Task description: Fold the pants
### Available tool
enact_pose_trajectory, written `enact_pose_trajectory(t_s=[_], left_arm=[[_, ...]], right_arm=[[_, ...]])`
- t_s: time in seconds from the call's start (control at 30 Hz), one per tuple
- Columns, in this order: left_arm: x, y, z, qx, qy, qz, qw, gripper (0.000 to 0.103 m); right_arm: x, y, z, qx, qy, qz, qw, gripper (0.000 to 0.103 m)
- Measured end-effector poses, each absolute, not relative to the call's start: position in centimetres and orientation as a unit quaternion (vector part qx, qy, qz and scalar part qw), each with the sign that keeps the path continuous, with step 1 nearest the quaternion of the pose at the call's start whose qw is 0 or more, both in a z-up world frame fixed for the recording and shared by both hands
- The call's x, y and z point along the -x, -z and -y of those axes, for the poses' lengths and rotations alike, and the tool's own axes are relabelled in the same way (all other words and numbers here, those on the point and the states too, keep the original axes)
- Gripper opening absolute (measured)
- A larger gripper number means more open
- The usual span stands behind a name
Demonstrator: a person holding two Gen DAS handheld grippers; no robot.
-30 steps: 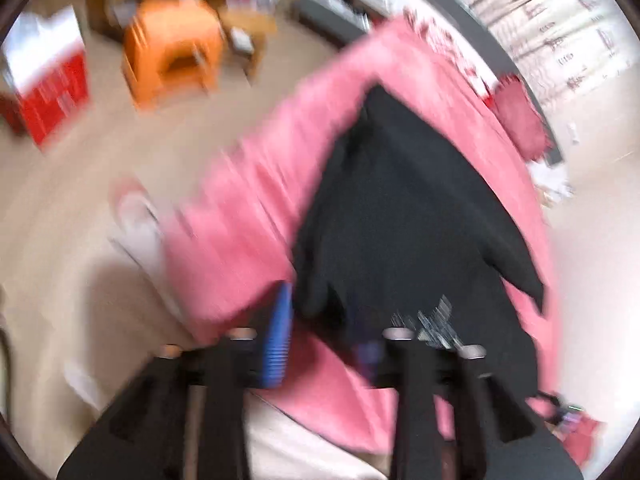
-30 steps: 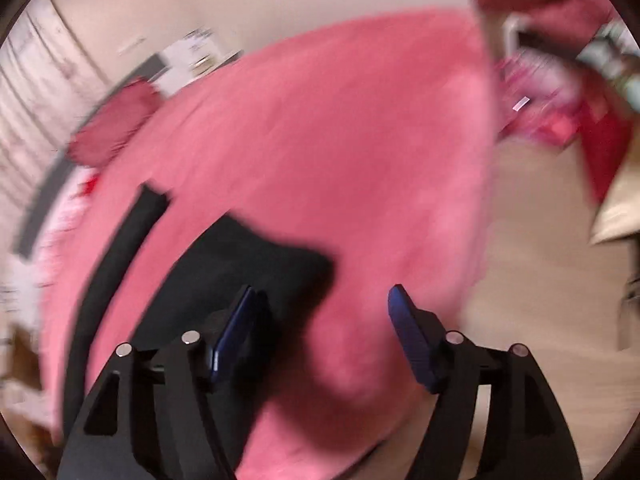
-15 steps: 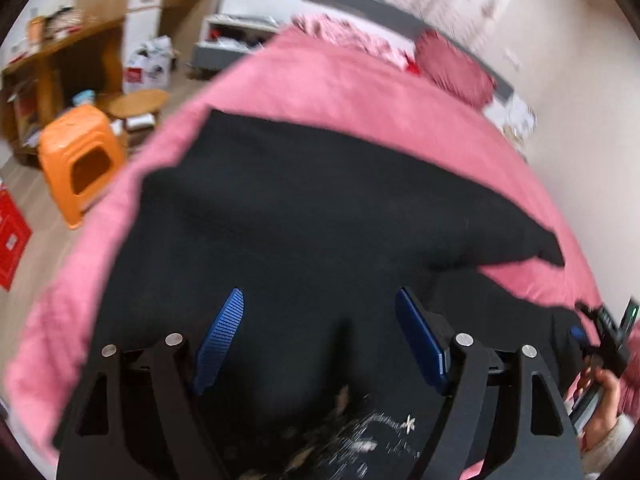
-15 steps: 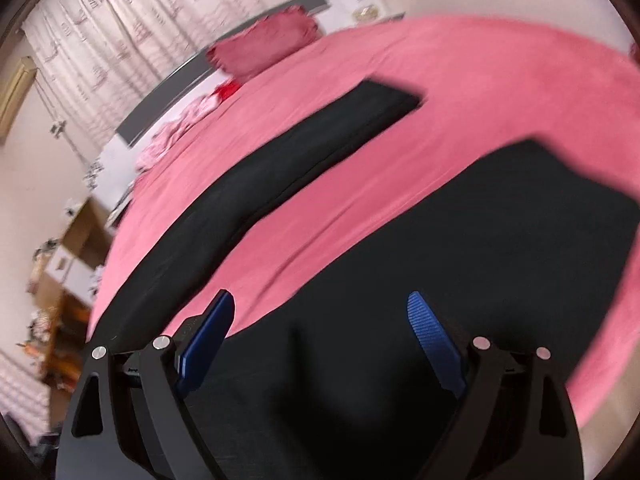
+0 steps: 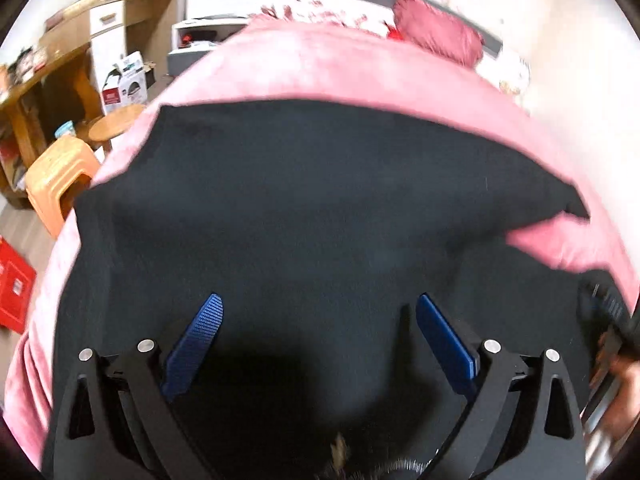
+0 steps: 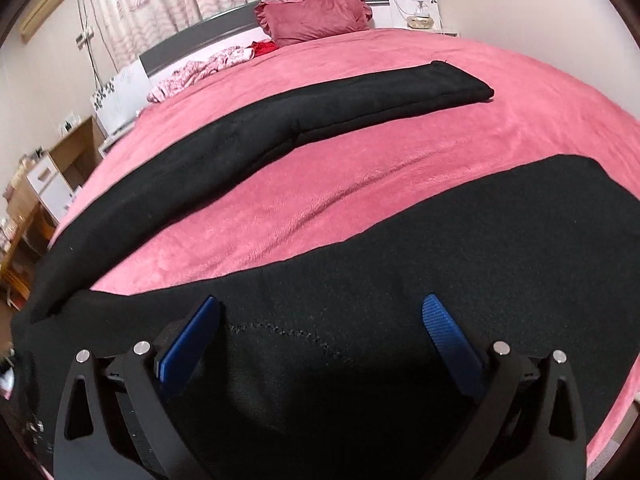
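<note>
Black fabric pants spread flat on pink plush bed cover, right under both tongs. Left tongs spread wide above dark cloth, holding nothing. Right tongs equally wide, nothing gripped; one leg stretches ahead-left, other ahead-right.

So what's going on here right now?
A person is folding black pants spread on a pink bed, with a gripper in each hand. The legs lie apart, pink blanket showing between them, so no fold is made yet. The left gripper and right gripper are both open over the fabric near the waist end, gripping nothing. A pillow sits at the headboard.
</note>
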State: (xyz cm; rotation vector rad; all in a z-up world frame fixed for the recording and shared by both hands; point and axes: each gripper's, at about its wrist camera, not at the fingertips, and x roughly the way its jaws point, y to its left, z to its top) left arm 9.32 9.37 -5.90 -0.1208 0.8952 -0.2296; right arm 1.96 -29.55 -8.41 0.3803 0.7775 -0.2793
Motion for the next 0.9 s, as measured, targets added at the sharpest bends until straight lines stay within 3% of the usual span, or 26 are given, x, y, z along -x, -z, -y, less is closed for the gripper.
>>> enact_pose_trajectory(t_s=[0.37,0.9], left_arm=[[-21.6,2.4,-17.4,0.074,0.003,-0.386,0.919,0.096],[-29.8,6.6,-20.5,0.121,-0.078,-0.443,0.885,0.096]], right_arm=[[-3.0,7.8,28.7,-0.175,0.139,-0.380,0.898,0.101],[-3.1,7.8,28.5,-0.171,0.141,-0.384,0.896,0.101]])
